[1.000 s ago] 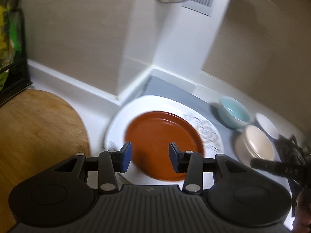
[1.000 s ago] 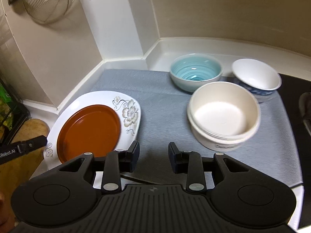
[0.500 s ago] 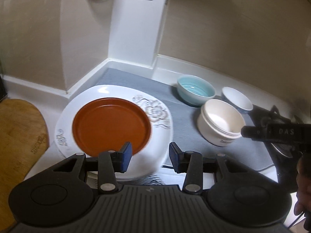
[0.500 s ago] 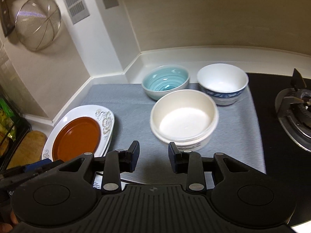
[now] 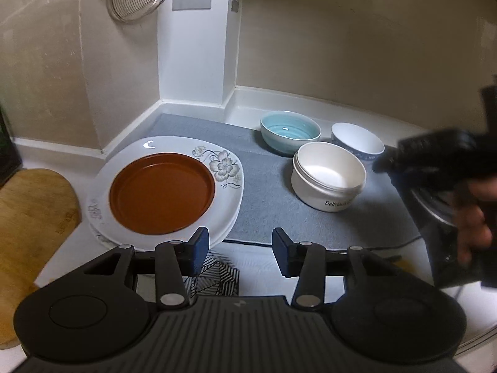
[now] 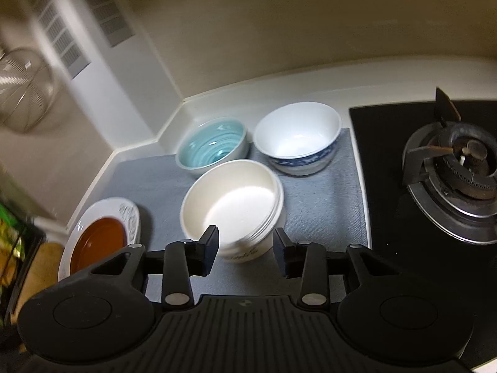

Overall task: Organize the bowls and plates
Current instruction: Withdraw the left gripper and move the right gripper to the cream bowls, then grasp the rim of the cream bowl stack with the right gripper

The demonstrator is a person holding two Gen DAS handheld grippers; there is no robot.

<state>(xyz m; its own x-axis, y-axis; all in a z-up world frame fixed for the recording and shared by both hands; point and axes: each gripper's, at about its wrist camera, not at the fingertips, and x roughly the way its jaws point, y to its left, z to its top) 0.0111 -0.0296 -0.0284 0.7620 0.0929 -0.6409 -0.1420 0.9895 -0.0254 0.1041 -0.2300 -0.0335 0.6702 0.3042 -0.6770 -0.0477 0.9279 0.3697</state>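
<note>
Your right hand-held gripper (image 6: 245, 250) hangs with its jaws part-way apart and empty; they have just been opening, with nothing between them. It is lined up over the near wall of the cream bowl (image 6: 231, 200), not touching it. Your left hand-held gripper (image 5: 237, 248) is also part-way apart and bare, its jaws having just opened a little, poised just off the near rim of the white flowered plate (image 5: 223, 168).

Both plates look sorted already: the brown plate (image 5: 161, 192) sits nested on the white one at the left edge of the grey mat (image 5: 267, 192). The three bowls stand separately on that mat, the blue-glazed bowl (image 6: 212, 147) and the blue-patterned white bowl (image 6: 296, 138) behind the cream one. So the step in hand is likely the approach to the bowls. I judge the next move calls for wider jaws, or a pinch over one wall of the cream bowl, then a lift to stack it.

The right view is motion-blurred at left. In the left view your right gripper is a dark smear hiding the gas burner (image 6: 459, 161). The cream bowl's lettering is cut off.
</note>
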